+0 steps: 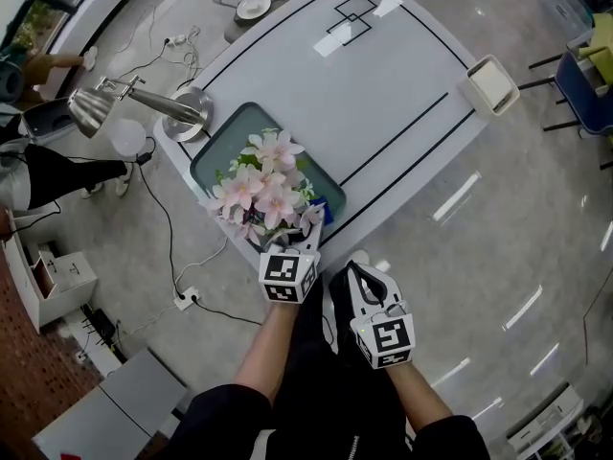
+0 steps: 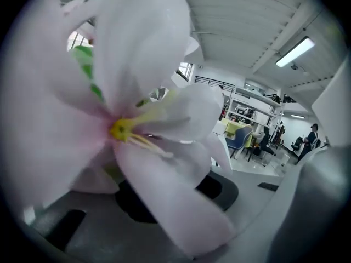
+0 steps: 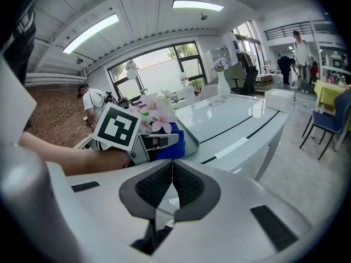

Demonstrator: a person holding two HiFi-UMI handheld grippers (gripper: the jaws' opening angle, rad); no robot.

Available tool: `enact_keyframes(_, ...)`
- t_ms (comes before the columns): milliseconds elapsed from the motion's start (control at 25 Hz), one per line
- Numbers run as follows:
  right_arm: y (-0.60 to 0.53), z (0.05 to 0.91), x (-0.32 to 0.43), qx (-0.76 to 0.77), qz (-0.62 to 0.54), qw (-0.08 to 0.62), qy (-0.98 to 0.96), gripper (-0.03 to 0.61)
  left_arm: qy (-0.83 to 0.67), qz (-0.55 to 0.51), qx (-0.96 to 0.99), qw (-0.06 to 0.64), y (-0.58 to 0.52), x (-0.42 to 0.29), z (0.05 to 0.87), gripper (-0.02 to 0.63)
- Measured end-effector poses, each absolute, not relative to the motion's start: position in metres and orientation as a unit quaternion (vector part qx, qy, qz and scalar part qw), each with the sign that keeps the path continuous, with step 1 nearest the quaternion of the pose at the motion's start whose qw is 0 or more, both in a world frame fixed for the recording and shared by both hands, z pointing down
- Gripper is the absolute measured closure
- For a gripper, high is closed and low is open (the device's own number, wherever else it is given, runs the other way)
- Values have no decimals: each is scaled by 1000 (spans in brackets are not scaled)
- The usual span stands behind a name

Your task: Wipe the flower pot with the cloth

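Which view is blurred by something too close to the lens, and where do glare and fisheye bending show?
Left gripper view: a pink flower fills the lens, soft and unfocused. Head view: bright glare streaks lie on the white table and the floor. Right gripper view: fisheye curves the ceiling light strips.

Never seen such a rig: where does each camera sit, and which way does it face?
Head view: on the person's head, looking down at the table; both forearms, left gripper and right gripper show.
Left gripper view: on the left gripper, facing a flower close up.
Right gripper view: on the right gripper, facing along the table; own jaws together.
Shared: head and right gripper views show the blue cloth.
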State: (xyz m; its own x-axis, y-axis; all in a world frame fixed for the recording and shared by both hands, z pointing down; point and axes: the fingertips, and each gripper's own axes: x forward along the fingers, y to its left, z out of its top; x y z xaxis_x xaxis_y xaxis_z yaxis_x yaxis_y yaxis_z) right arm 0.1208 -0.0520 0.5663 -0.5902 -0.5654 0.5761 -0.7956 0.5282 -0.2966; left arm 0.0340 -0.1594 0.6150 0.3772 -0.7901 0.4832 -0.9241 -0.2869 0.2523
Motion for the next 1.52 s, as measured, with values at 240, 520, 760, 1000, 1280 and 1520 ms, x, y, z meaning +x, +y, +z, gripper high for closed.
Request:
enact_keyframes(240, -55, 567, 134, 403, 275, 212, -847, 569, -544, 129, 789, 257, -162, 42, 614, 476)
enact_keyframes(520, -50, 564, 129, 393, 274, 213, -852, 569, -554, 98, 781, 271, -161, 53, 606, 476)
enact_keyframes(760, -44, 562, 127, 386, 269, 221, -854, 569, -604, 62, 744, 279, -192, 44, 608, 476)
enact_keyframes(1000, -42, 566, 138, 390, 271, 228, -850, 569, -626, 51, 728, 276, -210, 42, 607, 476)
enact_keyframes(1280, -48, 564, 144, 393, 271, 223, -850, 569, -625, 53, 719, 299, -201, 43, 614, 476)
enact_keyframes(1520, -42, 558, 137, 384, 266, 220, -857, 569, -636, 50, 703, 313, -170, 30, 613, 476)
